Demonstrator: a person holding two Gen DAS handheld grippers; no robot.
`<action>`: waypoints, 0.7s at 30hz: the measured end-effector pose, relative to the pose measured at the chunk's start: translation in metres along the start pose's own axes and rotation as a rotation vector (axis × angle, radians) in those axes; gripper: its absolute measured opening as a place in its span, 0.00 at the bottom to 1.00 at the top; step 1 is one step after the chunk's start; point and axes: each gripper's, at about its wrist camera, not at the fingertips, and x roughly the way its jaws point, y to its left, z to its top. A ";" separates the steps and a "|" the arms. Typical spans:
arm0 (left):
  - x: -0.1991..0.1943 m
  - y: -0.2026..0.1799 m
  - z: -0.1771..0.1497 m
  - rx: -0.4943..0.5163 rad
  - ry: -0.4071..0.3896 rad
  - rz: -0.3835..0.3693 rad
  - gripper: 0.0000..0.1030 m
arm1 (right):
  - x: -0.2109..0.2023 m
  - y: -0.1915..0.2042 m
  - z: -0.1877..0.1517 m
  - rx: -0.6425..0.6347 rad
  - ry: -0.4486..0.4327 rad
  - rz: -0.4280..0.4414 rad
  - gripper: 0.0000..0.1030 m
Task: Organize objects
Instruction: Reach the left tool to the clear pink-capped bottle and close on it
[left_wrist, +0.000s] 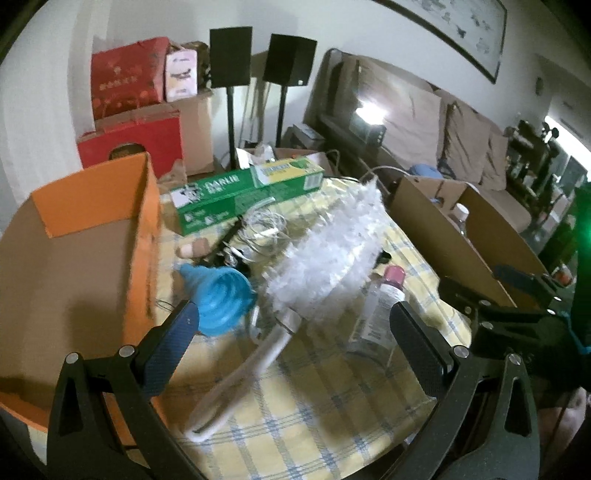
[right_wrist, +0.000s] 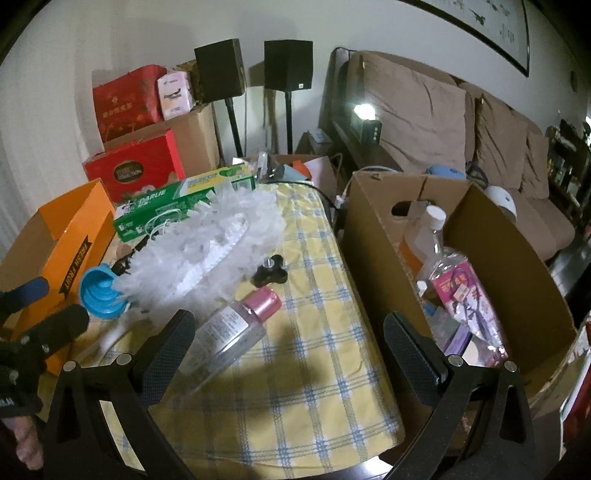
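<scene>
A white feather duster (left_wrist: 325, 251) (right_wrist: 207, 243) lies across the yellow checked tablecloth (left_wrist: 314, 406) (right_wrist: 295, 387), its handle pointing toward me. Beside its left end sits a blue funnel (left_wrist: 221, 299) (right_wrist: 99, 295). To the right of the duster, a clear bottle with a pink cap (left_wrist: 380, 310) (right_wrist: 232, 328) lies on its side. My left gripper (left_wrist: 295, 350) hovers open above the duster handle, holding nothing. My right gripper (right_wrist: 290, 354) is open too, near the bottle's base, with its right finger in front of the brown box wall.
An open orange box (left_wrist: 92, 258) (right_wrist: 70, 236) stands at the left. A brown cardboard box (left_wrist: 461, 229) (right_wrist: 498, 251) at the right holds bottles and packets. A green toothpaste carton (left_wrist: 240, 195) (right_wrist: 173, 206), white cables (left_wrist: 264, 229) and a black knob (right_wrist: 267, 275) lie further back.
</scene>
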 end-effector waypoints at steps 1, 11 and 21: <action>0.003 -0.001 -0.004 0.000 0.007 -0.016 1.00 | 0.002 -0.001 -0.001 0.004 0.005 0.006 1.00; 0.024 -0.024 -0.025 0.050 0.057 -0.089 1.00 | 0.013 -0.011 0.000 0.029 0.011 0.086 0.87; 0.056 -0.049 -0.032 0.102 0.125 -0.152 0.81 | 0.052 -0.015 0.012 0.086 0.086 0.229 0.62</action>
